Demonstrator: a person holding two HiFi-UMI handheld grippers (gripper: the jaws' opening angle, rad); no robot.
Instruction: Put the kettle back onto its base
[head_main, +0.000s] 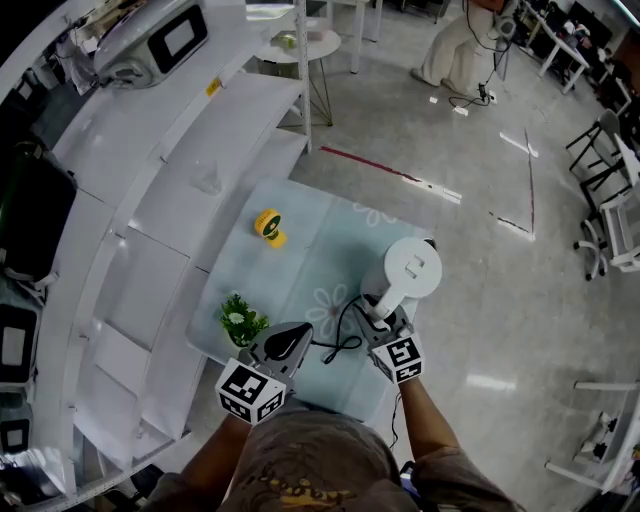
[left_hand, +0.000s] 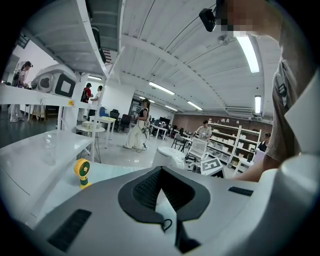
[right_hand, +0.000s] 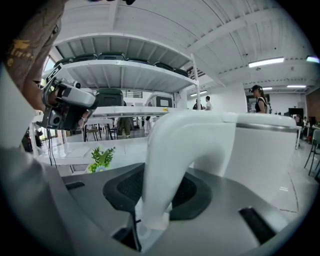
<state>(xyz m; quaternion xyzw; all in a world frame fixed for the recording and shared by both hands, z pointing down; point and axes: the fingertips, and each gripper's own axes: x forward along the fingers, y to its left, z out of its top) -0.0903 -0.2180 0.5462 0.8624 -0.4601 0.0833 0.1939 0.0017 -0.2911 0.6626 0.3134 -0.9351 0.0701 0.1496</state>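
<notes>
right claw (head_main: 378, 308): clenched on the kettle (head_main: 412, 268) handle (right_hand: 172, 160), one pad on each side of it.
left claw (head_main: 292, 340): clenched, tips together, nothing between them.
kettle: straight ahead of the right claw, its body just past the tips, upright over the table (head_main: 300, 255). It is ahead and to the right of the left claw.
base: no view shows it. From above, the kettle body covers whatever is under it.
head view only: the overall layout. Both claws sit side by side at the near table edge, and a black cable (head_main: 340, 335) loops on the table between them.
right gripper view only: the grip itself, with the handle running down between the pads and the kettle wall filling the right side.
left gripper view only: the closed jaw tips. The kettle top and the right claw's marker cube (left_hand: 212, 167) are beyond them to the right.
kettle contents: lid is on, so the inside can't be seen.
plant (head_main: 240, 320): small and green, just left of the left claw. It also shows far left in the right gripper view.
yellow fan (head_main: 267, 224): stands on the table, ahead and left of the left claw, well apart from the kettle.
shelf (head_main: 200, 150): left of both claws. A clear cup (left_hand: 48, 146) stands on it, contents unreadable.
</notes>
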